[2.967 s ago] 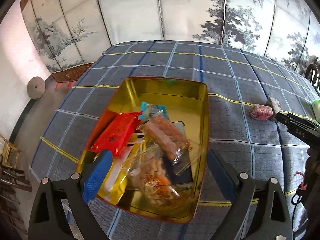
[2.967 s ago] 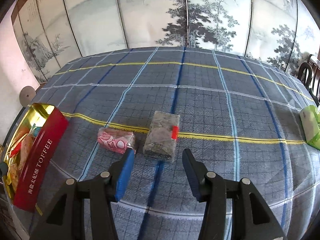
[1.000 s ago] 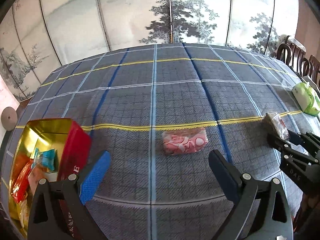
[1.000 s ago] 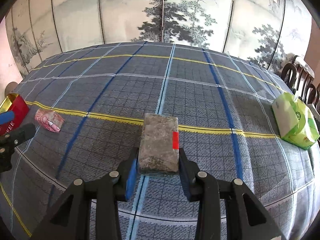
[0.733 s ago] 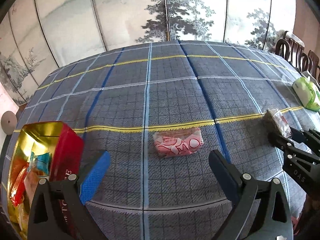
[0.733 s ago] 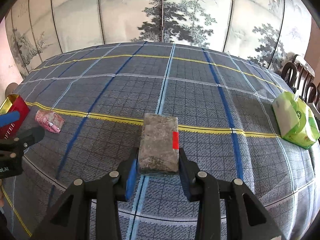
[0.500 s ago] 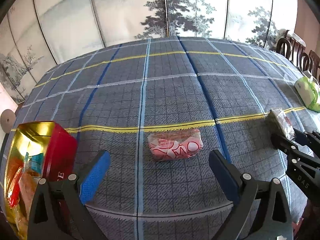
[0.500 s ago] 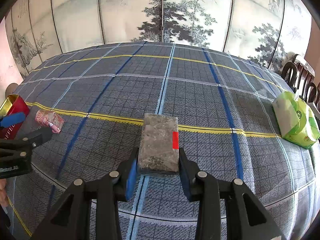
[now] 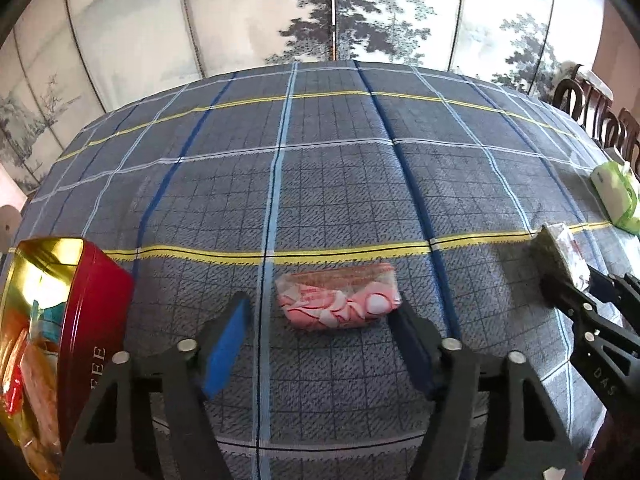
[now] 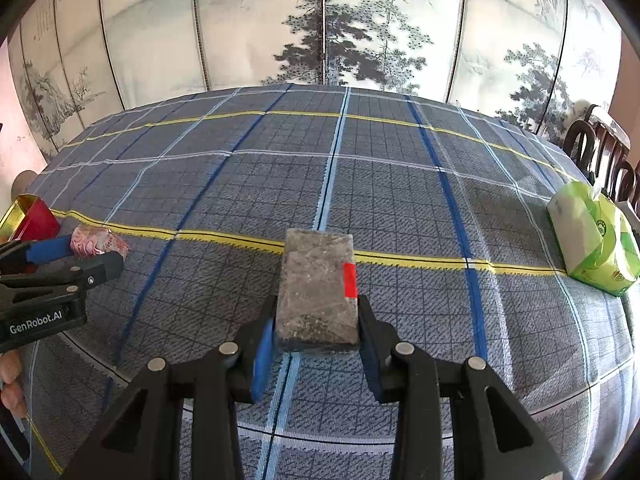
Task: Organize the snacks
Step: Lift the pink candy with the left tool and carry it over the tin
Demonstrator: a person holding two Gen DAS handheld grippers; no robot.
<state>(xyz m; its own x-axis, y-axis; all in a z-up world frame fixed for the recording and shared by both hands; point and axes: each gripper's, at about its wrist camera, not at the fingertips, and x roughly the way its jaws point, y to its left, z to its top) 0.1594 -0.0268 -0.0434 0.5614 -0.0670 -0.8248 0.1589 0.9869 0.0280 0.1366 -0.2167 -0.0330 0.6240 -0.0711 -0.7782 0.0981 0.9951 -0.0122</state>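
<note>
A pink and white snack packet (image 9: 340, 300) lies on the plaid tablecloth. My left gripper (image 9: 320, 332) is open, its fingers on either side of the packet and close to its ends. My right gripper (image 10: 316, 332) is shut on a grey snack block with a red tab (image 10: 318, 284), which also shows at the right of the left wrist view (image 9: 556, 248). The red toffee tin (image 9: 92, 312) with a gold inside stands at the left and holds several snacks. The pink packet (image 10: 98, 242) and the left gripper (image 10: 72, 260) also show at the left of the right wrist view.
A green tissue pack (image 10: 592, 236) lies at the table's right side, also in the left wrist view (image 9: 616, 196). Dark wooden chairs (image 10: 604, 152) stand beyond the right edge. A painted folding screen (image 10: 320, 20) runs behind the table.
My left gripper has moved from over the tin to the pink packet and narrowed around it. My right gripper closed on the grey block and has held it still since.
</note>
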